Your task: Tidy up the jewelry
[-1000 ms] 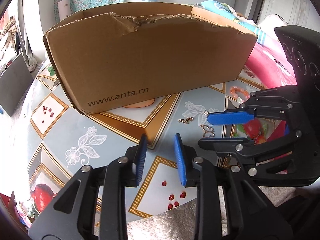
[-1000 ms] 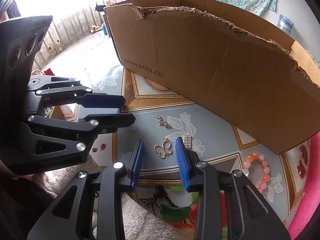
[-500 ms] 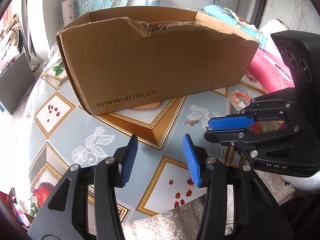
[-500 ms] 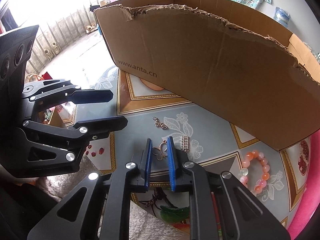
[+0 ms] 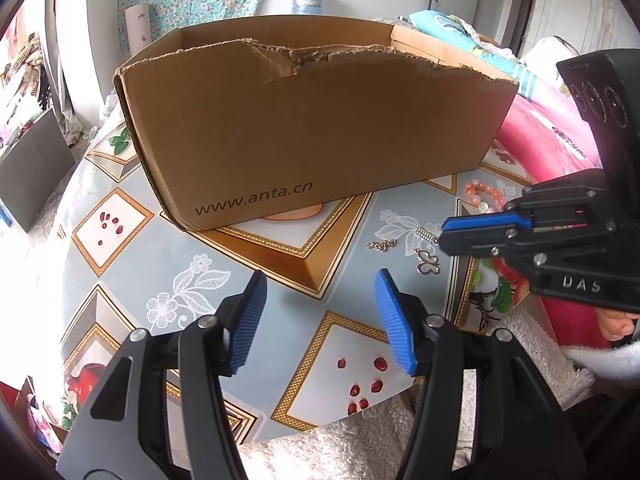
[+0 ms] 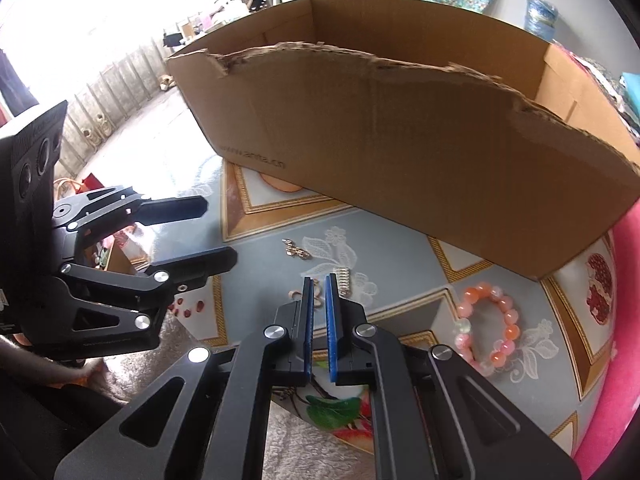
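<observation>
where the patterned tablecloth (image 5: 192, 264) carries a torn cardboard box (image 5: 320, 136) at twelve o'clock, a butterfly pendant (image 5: 428, 263) lies at three. right gripper (image 6: 319, 286) — jaws just closing, now drawn together, the pendant at their tips, grip uncertain. left gripper (image 5: 320, 294) — jaws just widening, apart, empty. bead bracelet (image 6: 490, 326) at four o'clock.

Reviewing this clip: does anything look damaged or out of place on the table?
Yes. The cardboard box has a ragged, torn top edge along its near wall. Small jewelry lies loose on the tablecloth beside it: a butterfly pendant, a short chain and a bead bracelet.
</observation>
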{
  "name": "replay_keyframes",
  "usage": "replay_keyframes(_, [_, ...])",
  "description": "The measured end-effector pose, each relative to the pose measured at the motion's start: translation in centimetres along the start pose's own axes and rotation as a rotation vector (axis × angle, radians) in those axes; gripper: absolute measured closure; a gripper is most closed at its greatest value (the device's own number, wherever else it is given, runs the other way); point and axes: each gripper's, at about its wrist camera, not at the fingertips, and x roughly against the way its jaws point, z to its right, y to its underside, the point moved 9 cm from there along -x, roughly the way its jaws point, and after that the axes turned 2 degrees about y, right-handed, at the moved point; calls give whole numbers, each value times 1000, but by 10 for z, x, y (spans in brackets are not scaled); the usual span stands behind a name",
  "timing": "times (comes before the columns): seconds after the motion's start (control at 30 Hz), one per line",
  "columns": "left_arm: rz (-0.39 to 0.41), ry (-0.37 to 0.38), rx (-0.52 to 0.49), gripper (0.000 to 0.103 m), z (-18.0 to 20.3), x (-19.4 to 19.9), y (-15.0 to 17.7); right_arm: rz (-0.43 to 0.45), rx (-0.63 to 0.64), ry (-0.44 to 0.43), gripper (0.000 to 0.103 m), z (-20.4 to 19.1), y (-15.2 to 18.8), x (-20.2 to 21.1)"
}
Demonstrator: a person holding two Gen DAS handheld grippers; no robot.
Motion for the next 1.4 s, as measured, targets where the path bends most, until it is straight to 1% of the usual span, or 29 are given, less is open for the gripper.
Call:
replay_keyframes(0.07, [-6, -18, -8, 42, 1, -2, 0, -19, -8, 15, 97, 3, 4, -5])
replay_keyframes(0.13, [-16, -41, -17, 37, 0, -4, 1, -27, -11, 0, 97, -1, 7, -8])
replay_keyframes(0.3, [-48, -83, -18, 25, -3, -11, 3, -41, -11, -77, 97, -19, 6, -11])
replay_keyframes(0.4, [-62, -95, -10, 20, -6, -13, 5, -21, -25, -48, 96, -10, 4, -5])
replay_keyframes(0.47, [-65, -98, -3, 18, -8, -15, 6, -20, -41, -6, 91, 3, 7, 1])
replay_keyframes(0.5, [-66, -99, -2, 17, -8, -15, 6, -23, -53, 13, 81, 9, 8, 1])
replay_keyframes(0.53, [-69, -103, -2, 15, -8, -16, 6, -25, -66, 33, 67, 14, 10, 1])
replay_keyframes(0.6, [-74, -109, -1, 12, -10, -17, 7, -32, -88, 56, 56, 21, 12, -2])
replay_keyframes(0.67, [-76, -108, 4, 10, -12, -17, 7, -29, -85, 55, 48, 20, 12, -2])
replay_keyframes(0.73, [-77, -106, 0, 8, -11, -18, 7, -31, -73, 60, 32, 23, 14, -1])
replay_keyframes(0.77, [-77, -105, -1, 8, -11, -17, 8, -34, -63, 65, 29, 21, 14, -2])
replay_keyframes(0.83, [-76, -101, -6, 8, -12, -18, 8, -47, -51, 66, 19, 21, 16, -4])
replay_keyframes(0.93, [-81, -98, -9, 8, -12, -17, 9, -62, -55, 58, 7, 19, 15, -8])
replay_keyframes(1.13, [-98, -99, -9, 8, -12, -17, 8, -67, -68, 44, 6, 30, 8, -13])
replay_keyframes(1.3, [-116, -98, -7, 8, -14, -19, 6, -69, -29, 54, 6, 37, 4, -16])
replay_keyframes(1.4, [-120, -98, -5, 8, -14, -20, 5, -94, -65, 27, 6, 39, 2, -14])
